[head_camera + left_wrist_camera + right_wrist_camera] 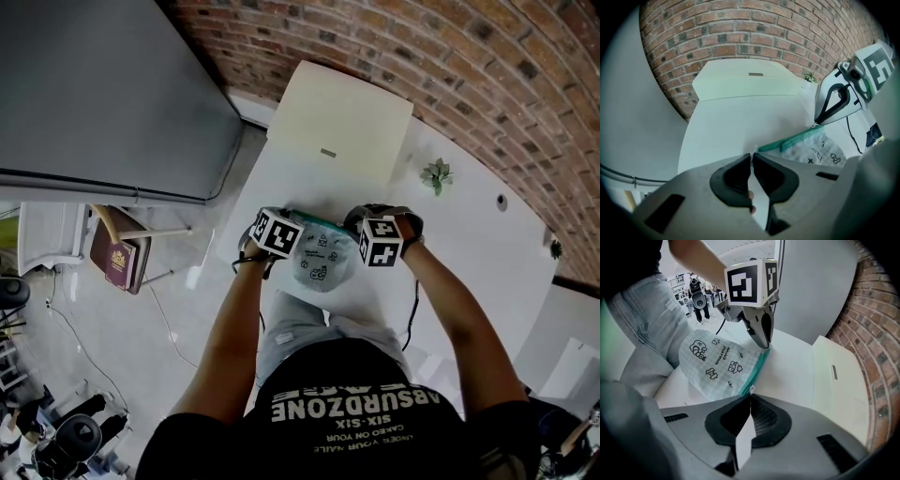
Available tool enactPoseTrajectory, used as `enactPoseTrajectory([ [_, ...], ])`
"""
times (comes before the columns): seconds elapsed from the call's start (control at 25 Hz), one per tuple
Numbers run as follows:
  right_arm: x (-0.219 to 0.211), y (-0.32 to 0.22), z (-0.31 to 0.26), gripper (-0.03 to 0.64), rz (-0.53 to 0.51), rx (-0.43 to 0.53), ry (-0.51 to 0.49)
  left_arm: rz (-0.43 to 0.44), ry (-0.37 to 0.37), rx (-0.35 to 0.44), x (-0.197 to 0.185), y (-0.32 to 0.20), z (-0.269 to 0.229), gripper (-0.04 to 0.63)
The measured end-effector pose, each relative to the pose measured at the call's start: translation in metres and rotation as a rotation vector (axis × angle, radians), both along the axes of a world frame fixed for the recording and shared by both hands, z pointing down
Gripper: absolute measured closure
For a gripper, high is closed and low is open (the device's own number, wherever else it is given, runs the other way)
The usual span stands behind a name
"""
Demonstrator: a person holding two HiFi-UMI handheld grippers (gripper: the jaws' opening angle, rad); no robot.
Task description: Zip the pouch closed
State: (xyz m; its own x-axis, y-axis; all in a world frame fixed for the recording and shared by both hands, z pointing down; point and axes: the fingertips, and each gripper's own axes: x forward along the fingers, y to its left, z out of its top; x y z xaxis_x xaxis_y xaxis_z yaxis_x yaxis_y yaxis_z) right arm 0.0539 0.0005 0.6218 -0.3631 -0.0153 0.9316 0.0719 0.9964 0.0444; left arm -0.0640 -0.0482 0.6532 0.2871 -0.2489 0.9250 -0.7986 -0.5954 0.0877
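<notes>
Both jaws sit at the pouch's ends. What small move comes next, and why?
Probably draw the right gripper, shut on the zipper pull, along the teal zipper toward the left gripper, which pinches the pouch at the far end.

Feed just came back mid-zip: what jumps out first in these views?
The patterned pouch with its teal zipper lies near the front edge of the white table. The left gripper and right gripper are shut on the pouch at opposite ends of that zipper. A brick wall stands behind.
</notes>
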Motion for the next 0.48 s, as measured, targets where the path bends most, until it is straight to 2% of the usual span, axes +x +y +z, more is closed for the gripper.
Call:
enactPoseTrajectory([
  [0.48,0.006,-0.0003,-0.0001,0.615,0.002,-0.002,0.012,0.002,0.002,0.0,-0.0005,-0.0011,-0.0003,0.571],
])
